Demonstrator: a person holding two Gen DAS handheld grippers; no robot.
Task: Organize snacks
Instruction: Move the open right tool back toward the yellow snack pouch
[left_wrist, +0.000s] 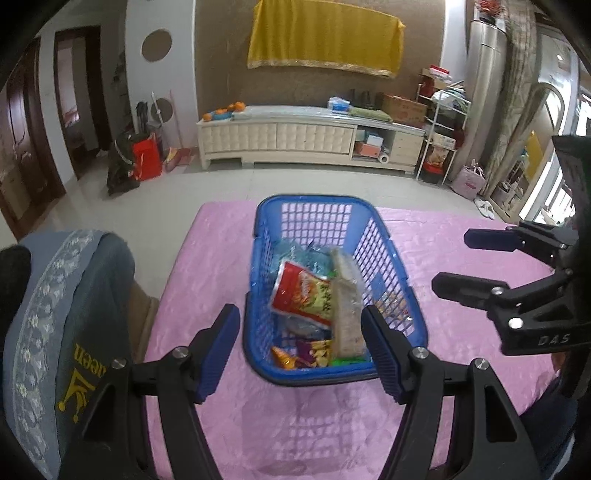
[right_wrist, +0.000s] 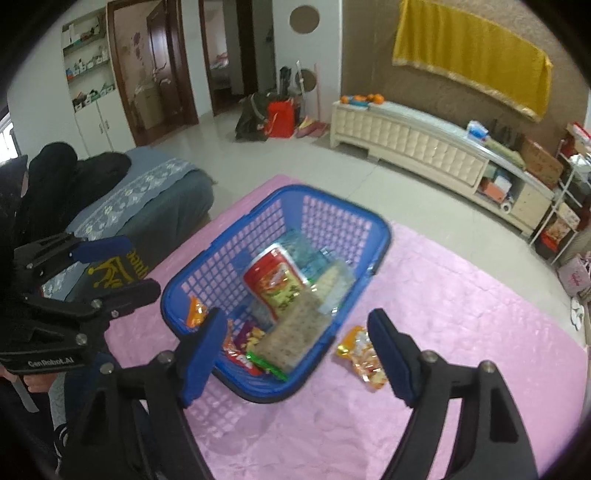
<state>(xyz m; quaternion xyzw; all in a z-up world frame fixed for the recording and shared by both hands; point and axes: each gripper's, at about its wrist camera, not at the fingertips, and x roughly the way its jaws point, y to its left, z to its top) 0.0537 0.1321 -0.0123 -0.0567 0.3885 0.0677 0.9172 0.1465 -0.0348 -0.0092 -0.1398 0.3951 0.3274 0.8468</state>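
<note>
A blue plastic basket (left_wrist: 384, 254) stands on the pink tablecloth (left_wrist: 461, 295); it also shows in the right wrist view (right_wrist: 236, 229). It holds several snack packs: a red and green bag (left_wrist: 299, 291), a long cracker pack (left_wrist: 345, 310) and small packets. One orange snack packet (right_wrist: 364, 356) lies on the cloth outside the basket, at its right side. My left gripper (left_wrist: 299, 347) is open and empty, above the basket's near end. My right gripper (right_wrist: 295, 354) is open and empty, near the loose packet; it shows in the left wrist view (left_wrist: 458, 262).
A grey-blue padded seat (left_wrist: 74, 295) with dark clothing stands left of the table. Tiled floor lies beyond the table's far edge, with a white TV cabinet (left_wrist: 295, 136) against the wall. The left gripper shows in the right wrist view (right_wrist: 118, 266).
</note>
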